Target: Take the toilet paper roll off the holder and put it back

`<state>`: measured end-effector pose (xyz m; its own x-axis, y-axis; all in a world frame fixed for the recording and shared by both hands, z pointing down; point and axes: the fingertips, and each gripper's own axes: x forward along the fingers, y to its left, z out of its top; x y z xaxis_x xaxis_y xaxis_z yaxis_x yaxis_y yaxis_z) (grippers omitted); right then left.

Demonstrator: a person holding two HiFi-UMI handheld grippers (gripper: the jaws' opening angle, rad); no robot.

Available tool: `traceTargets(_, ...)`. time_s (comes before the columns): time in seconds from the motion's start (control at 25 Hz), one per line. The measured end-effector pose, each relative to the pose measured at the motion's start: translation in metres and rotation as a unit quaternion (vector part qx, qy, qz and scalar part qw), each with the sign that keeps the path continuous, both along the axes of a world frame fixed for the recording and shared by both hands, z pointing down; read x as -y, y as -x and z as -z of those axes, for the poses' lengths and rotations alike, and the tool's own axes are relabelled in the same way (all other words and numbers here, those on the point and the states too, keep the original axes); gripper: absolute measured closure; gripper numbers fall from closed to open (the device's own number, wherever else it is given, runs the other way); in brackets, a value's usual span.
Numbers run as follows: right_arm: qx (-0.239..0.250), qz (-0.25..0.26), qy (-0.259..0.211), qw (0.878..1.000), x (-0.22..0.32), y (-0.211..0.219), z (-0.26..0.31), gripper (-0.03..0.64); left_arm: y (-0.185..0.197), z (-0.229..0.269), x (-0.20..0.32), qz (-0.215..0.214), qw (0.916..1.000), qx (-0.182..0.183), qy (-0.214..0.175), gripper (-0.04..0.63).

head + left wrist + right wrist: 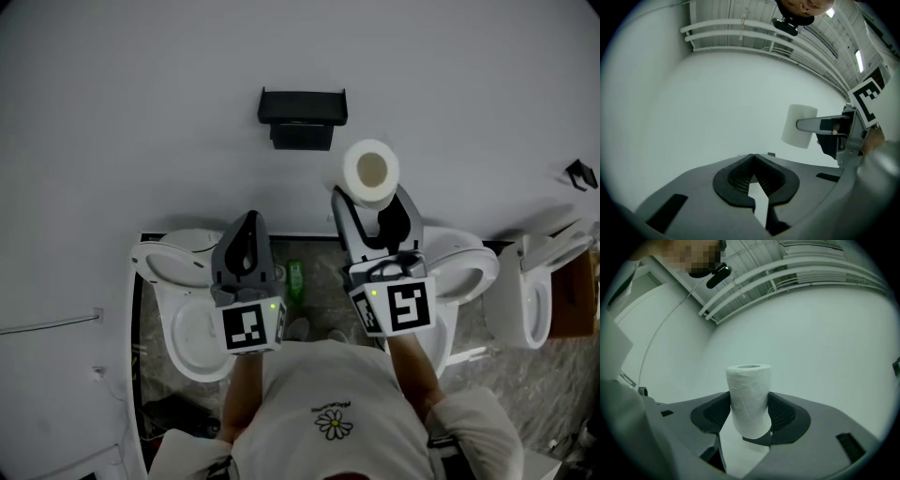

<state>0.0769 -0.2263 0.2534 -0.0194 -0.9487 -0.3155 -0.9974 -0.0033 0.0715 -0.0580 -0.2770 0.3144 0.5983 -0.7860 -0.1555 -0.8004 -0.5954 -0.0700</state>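
Observation:
A white toilet paper roll (370, 172) with a brown core is clamped upright between the jaws of my right gripper (373, 208), below and to the right of the black wall holder (302, 116). In the right gripper view the roll (749, 398) stands between the two dark pads, squeezed at its lower half. My left gripper (247, 234) is shut with nothing in it, its tips meeting (753, 157). It sits lower left of the holder. The left gripper view shows the roll (798, 125) held out at the right against the white wall.
A white wall fills the upper part of the head view. Below stand a toilet (187, 300) at the left, another (466, 267) under the right arm, and a third (530, 286) at far right. A green bottle (295, 279) lies on the floor between them.

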Motion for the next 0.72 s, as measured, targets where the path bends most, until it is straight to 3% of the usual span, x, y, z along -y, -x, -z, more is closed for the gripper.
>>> traceTargets(0.24, 0.005, 0.0, 0.016, 1.0, -0.017, 0.003, -0.019, 0.365, 0.002, 0.011, -0.008, 0.003, 0.9997, 0.007, -0.025, 0.577)
traceTargets(0.72, 0.007, 0.005, 0.035, 0.999, -0.03, -0.001, -0.044, 0.365, -0.012, 0.019, -0.017, -0.006, 0.9994, 0.002, -0.033, 0.578)
